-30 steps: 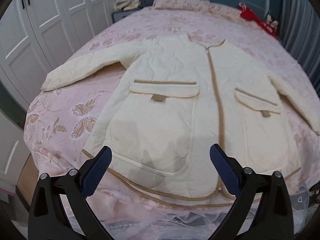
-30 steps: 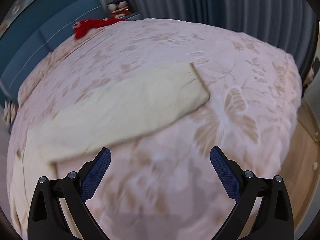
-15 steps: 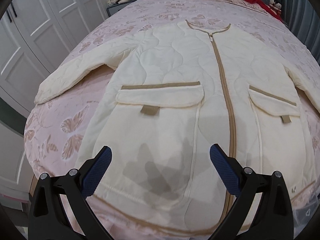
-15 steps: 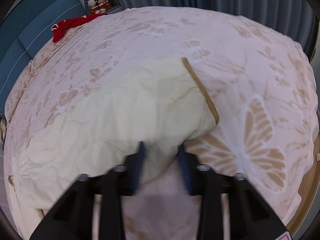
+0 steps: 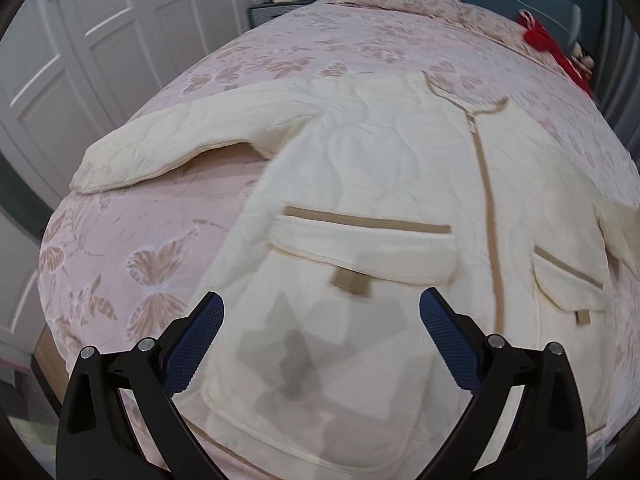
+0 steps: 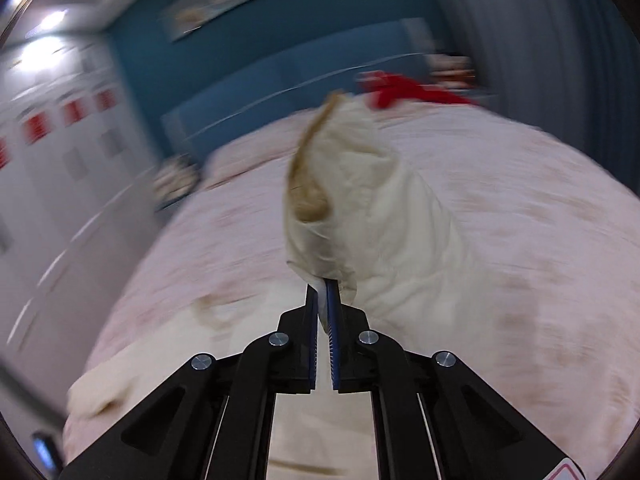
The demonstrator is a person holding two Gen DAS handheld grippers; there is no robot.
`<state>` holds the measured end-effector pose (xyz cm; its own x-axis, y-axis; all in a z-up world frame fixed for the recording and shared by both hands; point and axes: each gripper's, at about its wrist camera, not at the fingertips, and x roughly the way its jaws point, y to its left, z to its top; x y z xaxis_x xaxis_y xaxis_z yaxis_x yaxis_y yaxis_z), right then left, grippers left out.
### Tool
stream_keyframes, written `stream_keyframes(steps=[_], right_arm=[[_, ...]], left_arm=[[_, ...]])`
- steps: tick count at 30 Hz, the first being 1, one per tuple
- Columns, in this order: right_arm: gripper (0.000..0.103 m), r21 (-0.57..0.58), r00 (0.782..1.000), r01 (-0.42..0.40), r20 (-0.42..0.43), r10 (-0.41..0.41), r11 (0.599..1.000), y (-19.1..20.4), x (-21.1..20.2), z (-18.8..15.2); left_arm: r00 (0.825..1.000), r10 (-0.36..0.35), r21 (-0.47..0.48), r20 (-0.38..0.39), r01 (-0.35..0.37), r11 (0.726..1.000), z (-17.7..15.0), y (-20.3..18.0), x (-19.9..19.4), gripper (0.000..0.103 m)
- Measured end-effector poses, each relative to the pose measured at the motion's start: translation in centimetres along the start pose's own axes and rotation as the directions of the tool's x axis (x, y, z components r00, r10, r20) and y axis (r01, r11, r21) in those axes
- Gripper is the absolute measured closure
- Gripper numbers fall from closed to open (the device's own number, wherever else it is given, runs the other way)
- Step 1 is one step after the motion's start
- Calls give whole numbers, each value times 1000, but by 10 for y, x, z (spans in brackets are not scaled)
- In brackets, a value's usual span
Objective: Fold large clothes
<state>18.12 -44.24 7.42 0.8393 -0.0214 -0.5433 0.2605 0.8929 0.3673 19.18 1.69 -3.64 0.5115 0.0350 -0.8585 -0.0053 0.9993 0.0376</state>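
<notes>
A cream quilted jacket (image 5: 384, 184) with tan trim, a front zip and two flap pockets lies spread face up on the bed. Its left sleeve (image 5: 192, 140) stretches out toward the wardrobe side. My left gripper (image 5: 320, 320) hovers open over the jacket's lower front, nothing between its blue pads. In the right wrist view my right gripper (image 6: 323, 296) is shut on the jacket's other sleeve (image 6: 360, 200), pinched near the tan-edged cuff (image 6: 312, 184). That sleeve is lifted off the bed and stands up above the fingers. The picture there is blurred by motion.
The bed has a pink butterfly-print cover (image 5: 132, 256) and a pillow (image 5: 400, 0) at the head. A red item (image 5: 548, 44) lies at the far right corner. White wardrobe doors (image 5: 100, 40) stand to the left, a nightstand (image 5: 280, 8) beyond, grey curtains (image 6: 540, 40) to the right.
My right gripper went from wide open over the sleeve to shut on it, then swung up with the sleeve raised. The left gripper drifted left over the jacket's lower front, still open.
</notes>
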Motion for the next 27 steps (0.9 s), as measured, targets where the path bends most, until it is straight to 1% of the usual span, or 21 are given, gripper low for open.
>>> stream_keyframes(steps=[1, 3, 5, 6, 8, 9, 10, 11, 12, 14, 15, 17, 18, 19, 20, 21, 22, 23, 24, 25, 27], right_arm=[[98, -36, 998, -58, -29, 57, 998, 30, 12, -3], [98, -89, 987, -144, -84, 136, 986, 77, 32, -14], [97, -141, 966, -225, -164, 201, 964, 124, 56, -33], [92, -161, 943, -278, -231, 237, 947, 148, 71, -48], [82, -190, 920, -317, -300, 252, 929, 180, 86, -71], [69, -216, 916, -323, -314, 248, 921, 192, 87, -84], [55, -241, 921, -320, -306, 241, 916, 200, 81, -94], [49, -254, 927, -312, -293, 234, 916, 203, 75, -99], [45, -260, 935, -297, -273, 225, 919, 201, 64, -107], [44, -228, 942, -270, -264, 207, 936, 181, 49, -117], [44, -207, 945, -253, -264, 195, 945, 178, 47, -125], [44, -130, 952, -189, -267, 149, 973, 146, 38, -137], [44, -87, 952, -153, -278, 124, 984, 128, 36, -142], [44, -50, 952, -118, -290, 99, 992, 108, 36, -146], [44, -27, 952, -92, -296, 80, 995, 97, 35, -150], [44, 4, 950, -45, -310, 44, 999, 76, 34, -155], [44, 17, 948, -16, -316, 20, 1000, 66, 32, -160], [44, 39, 947, 15, -320, -1, 999, 51, 32, -162], [44, 57, 947, 28, -321, -9, 998, 42, 33, -165], [44, 84, 947, 52, -321, -23, 995, 28, 34, -166], [44, 139, 947, 77, -321, -28, 987, 6, 38, -168]], left_arm=[[1000, 1, -10, 0, -1, 1000, 1, 6, 1, 7], [1000, 5, -33, -1, -5, 999, 2, 21, 2, 7], [1000, 4, -56, -3, -4, 998, 3, 37, 4, 7], [1000, 4, -73, -3, -4, 997, 5, 45, 5, 7], [1000, -14, -105, -3, 14, 994, 10, 60, 7, 7], [999, -39, -131, -7, 37, 991, 15, 68, 9, 7], [998, -58, -147, -8, 57, 987, 18, 73, 11, 7], [996, -86, -168, -9, 83, 982, 23, 77, 12, 7], [991, -130, -197, -9, 126, 972, 28, 80, 15, 7], [978, -207, -235, -8, 199, 951, 36, 78, 21, 7], [966, -257, -251, -11, 246, 936, 42, 71, 27, 7], [951, -307, -254, -30, 290, 923, 50, 53, 42, 7], [944, -327, -258, -40, 307, 916, 53, 45, 49, 7], [929, -365, -267, -53, 339, 902, 56, 34, 59, 7], [921, -384, -278, -67, 353, 893, 58, 25, 67, 7], [908, -411, -299, -80, 371, 879, 62, 14, 77, 7], [894, -440, -317, -80, 396, 862, 65, 3, 86, 7], [893, -442, -325, -85, 395, 859, 66, -4, 92, 10], [892, -443, -327, -91, 393, 860, 70, -14, 100, 16], [884, -456, -329, -100, 403, 854, 73, -21, 108, 20], [875, -468, -347, -124, 404, 847, 78, -30, 120, 48]])
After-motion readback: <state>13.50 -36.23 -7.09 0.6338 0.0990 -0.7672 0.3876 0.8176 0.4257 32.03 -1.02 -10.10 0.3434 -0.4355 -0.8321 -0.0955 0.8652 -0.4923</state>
